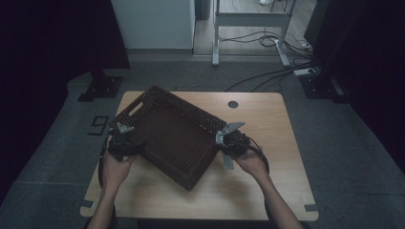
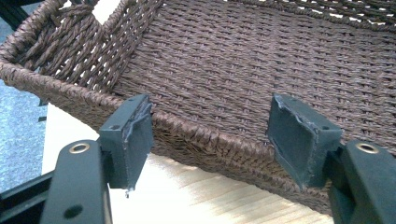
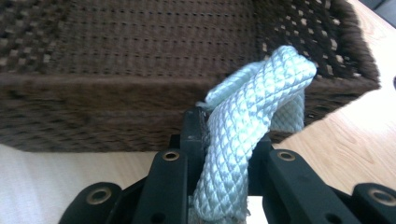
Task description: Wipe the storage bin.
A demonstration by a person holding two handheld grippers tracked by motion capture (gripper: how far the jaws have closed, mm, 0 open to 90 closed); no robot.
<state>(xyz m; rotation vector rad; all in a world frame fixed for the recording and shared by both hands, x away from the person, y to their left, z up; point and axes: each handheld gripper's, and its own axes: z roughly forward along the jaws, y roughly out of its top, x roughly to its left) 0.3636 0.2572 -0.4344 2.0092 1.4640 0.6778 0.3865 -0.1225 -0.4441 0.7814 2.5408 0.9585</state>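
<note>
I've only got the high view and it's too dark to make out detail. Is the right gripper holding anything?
Observer: Yes. In the right gripper view, the right gripper is shut on a pale braided rope, folded over above the jaws.
Operator: And the left one, is it gripping the basket?
Observer: No. In the left gripper view, the left gripper is open, one pad either side of a stretch of the basket rim, neither pressing on it.
Operator: Anything already in the basket?
Observer: The woven bottom that shows in both gripper views is bare. The rope is outside the basket, in front of its side wall.
</note>
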